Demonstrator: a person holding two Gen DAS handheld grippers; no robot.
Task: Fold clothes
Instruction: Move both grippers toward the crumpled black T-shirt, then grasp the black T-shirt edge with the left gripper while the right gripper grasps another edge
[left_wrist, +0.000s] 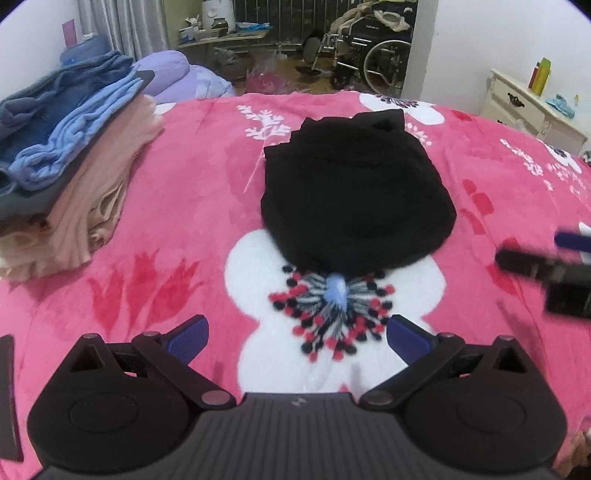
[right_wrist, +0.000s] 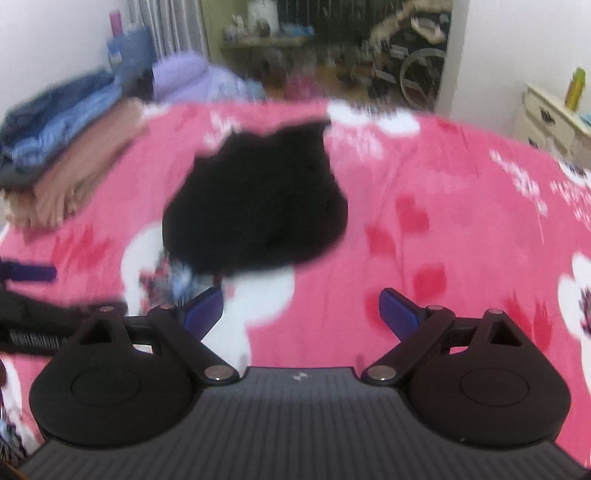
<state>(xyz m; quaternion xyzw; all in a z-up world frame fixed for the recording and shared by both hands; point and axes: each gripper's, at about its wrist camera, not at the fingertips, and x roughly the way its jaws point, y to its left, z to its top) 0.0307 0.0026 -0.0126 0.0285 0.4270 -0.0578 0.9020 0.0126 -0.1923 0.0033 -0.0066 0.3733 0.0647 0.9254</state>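
A bed is covered by a pink blanket (left_wrist: 192, 206) printed with white flowers. White walls (left_wrist: 480, 40) are seen on both sides, and grey curtains (left_wrist: 122, 26) hang at the far left. A cream dresser (left_wrist: 532, 107) with dark handles is set against the right wall. Beyond the bed, a wheelchair (left_wrist: 369, 48) and a cluttered shelf (left_wrist: 221, 35) are seen on a wooden floor. A lilac quilt (left_wrist: 177, 74) is bundled past the bed's far left corner.
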